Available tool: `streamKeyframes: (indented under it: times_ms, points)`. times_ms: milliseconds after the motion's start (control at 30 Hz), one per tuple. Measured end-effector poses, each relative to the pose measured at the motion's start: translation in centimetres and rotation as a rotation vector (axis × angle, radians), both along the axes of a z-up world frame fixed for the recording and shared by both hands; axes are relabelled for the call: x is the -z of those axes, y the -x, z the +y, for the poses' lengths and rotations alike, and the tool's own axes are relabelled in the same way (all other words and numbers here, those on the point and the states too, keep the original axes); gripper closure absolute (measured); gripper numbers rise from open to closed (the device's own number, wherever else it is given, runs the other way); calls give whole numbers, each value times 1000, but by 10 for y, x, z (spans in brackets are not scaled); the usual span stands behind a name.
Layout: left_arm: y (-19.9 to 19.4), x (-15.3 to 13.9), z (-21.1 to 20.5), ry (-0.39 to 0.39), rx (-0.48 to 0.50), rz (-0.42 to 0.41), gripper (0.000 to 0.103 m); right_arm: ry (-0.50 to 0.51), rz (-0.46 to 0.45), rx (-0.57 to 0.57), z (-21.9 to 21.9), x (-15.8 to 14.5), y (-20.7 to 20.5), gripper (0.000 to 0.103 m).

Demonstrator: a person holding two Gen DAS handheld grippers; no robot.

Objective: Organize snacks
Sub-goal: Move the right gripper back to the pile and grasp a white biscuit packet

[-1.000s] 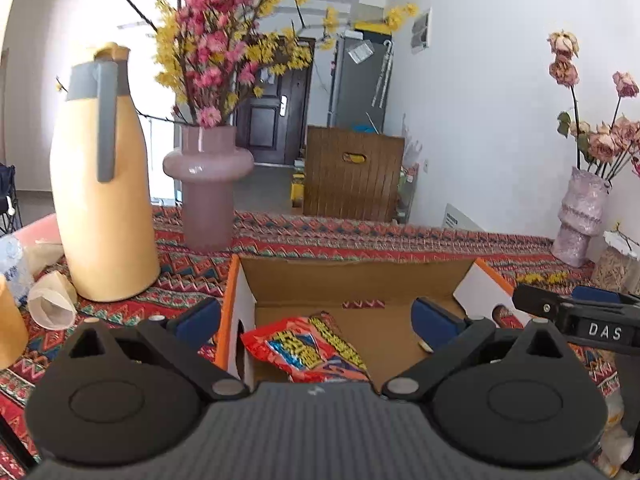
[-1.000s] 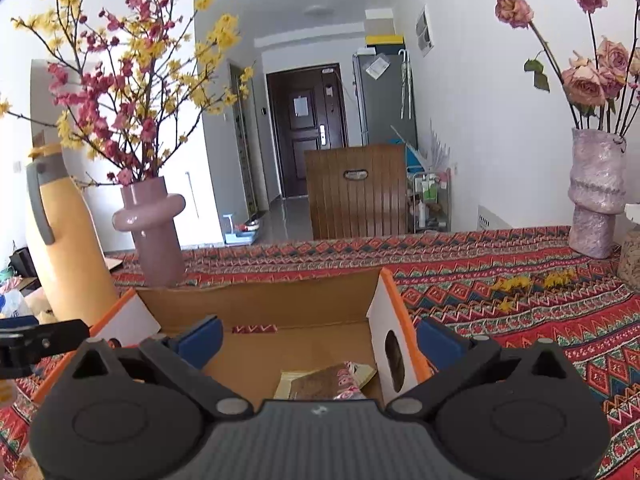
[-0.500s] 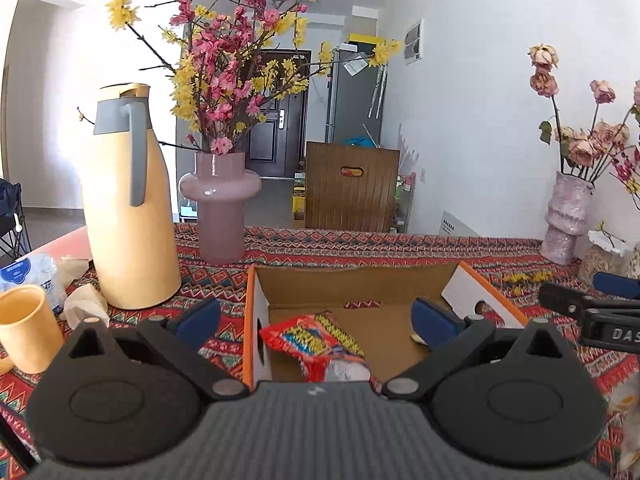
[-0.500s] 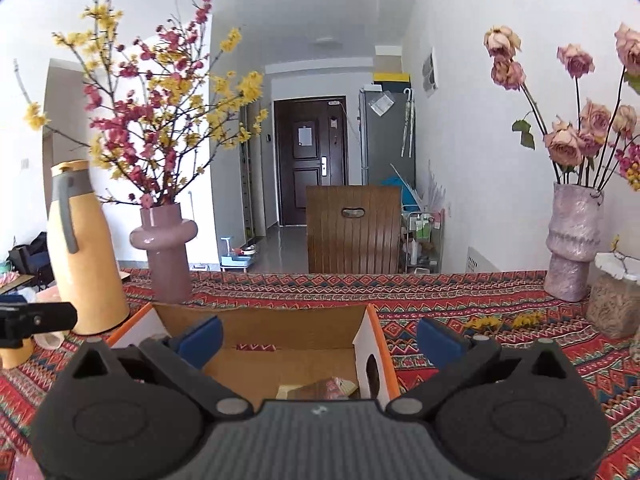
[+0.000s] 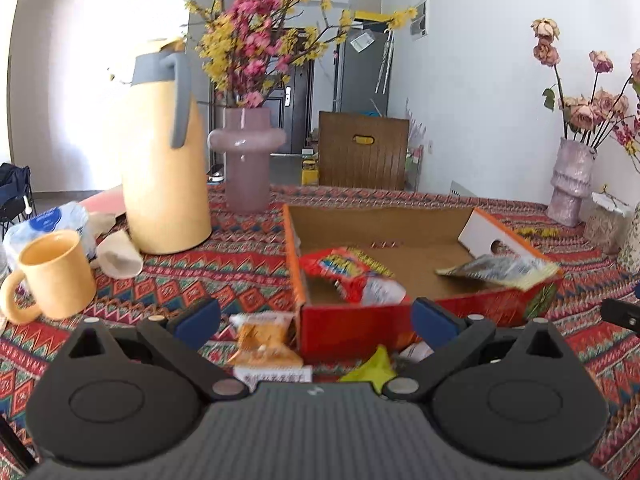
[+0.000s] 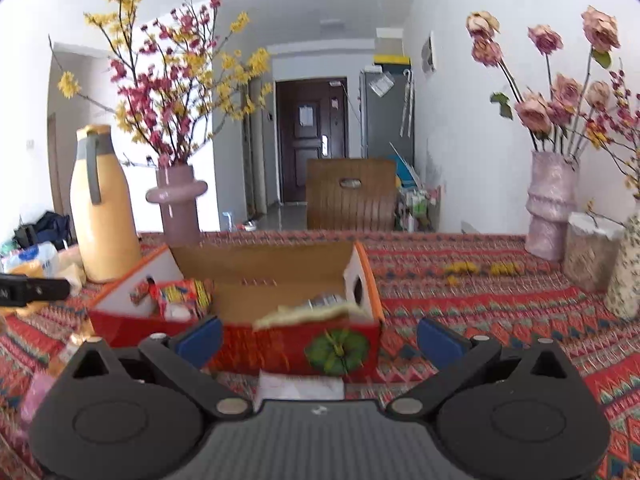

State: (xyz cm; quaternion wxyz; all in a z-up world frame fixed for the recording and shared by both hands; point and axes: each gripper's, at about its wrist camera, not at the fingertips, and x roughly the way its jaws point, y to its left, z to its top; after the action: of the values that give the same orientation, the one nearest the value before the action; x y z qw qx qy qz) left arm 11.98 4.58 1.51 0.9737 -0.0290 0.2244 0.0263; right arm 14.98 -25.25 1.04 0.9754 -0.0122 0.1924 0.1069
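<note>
In the left wrist view the left tongs [image 5: 316, 316] stand apart and empty, just short of the red cardboard box [image 5: 420, 320] on the counter [image 5: 224, 264]. Inside the box lie 2 snacks: a red packet [image 5: 348, 276] at its left end, a pale packet [image 5: 496, 270] draped on its right front rim. An orange packet [image 5: 264, 338] rests on the cloth just left of the box's front corner, between the fingers; it looks light, crinkly and slippery, best pinched at a sealed edge. Its print is too blurred to read. In the right wrist view the right tongs [image 6: 320, 340] also stand apart and empty before the box, where a white wrapper [image 6: 300, 386] lies against its front.
</note>
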Motion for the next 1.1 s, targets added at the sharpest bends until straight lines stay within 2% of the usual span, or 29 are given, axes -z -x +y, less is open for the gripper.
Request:
streamKeyframes:
  times_ms: [367,533,633,833,933,1000,1100]
  points:
    - [26,19,15,30,-10,32,0,-51,154,43,-19,45,29,0]
    - [27,22,14,37,-5,40,0,-59,206,49,-14,56,22,0]
    - [27,24,14,41,-5,50,0,-108,241,58,-14,57,12,2]
    - [25,29,15,48,-5,69,0,-126,288,77,-11,69,1,15]
    - [24,30,15,51,-6,75,0,-134,278,78,-10,71,4,18]
    - [24,31,15,54,-7,76,0,-140,272,71,-10,71,7,25]
    - [24,30,16,56,-7,76,0,-146,266,71,-10,71,10,31]
